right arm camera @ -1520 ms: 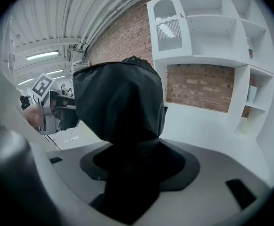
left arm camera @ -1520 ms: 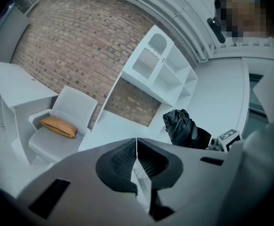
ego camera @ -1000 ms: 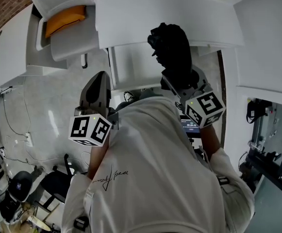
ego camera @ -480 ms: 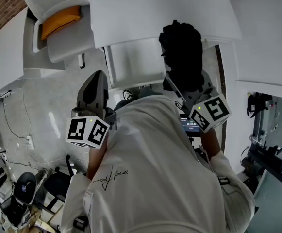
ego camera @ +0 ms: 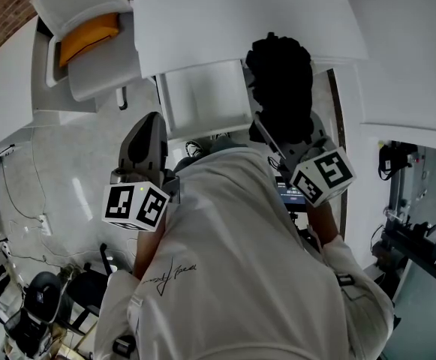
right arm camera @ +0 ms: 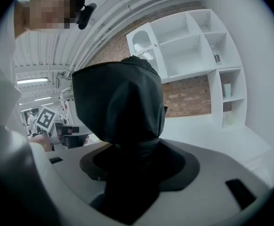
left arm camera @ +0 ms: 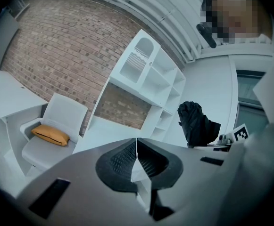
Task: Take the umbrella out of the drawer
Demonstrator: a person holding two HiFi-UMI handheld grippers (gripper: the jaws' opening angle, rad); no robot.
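Head view: right gripper (ego camera: 287, 135) clamps black umbrella (ego camera: 279, 81), upper centre; white cabinets (ego camera: 240, 21) behind; grey floor (ego camera: 67, 178) left
Left gripper view: left gripper (left arm camera: 137, 155) jaws together, empty; brick wall (left arm camera: 66, 46), white shelving (left arm camera: 146, 74)
Right gripper view: umbrella between jaws, centre

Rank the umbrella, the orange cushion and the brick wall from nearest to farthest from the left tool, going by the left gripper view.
1. The umbrella, close by on the right.
2. The orange cushion, across the floor at the left, lying on the white chair.
3. The brick wall, behind that chair, farthest.
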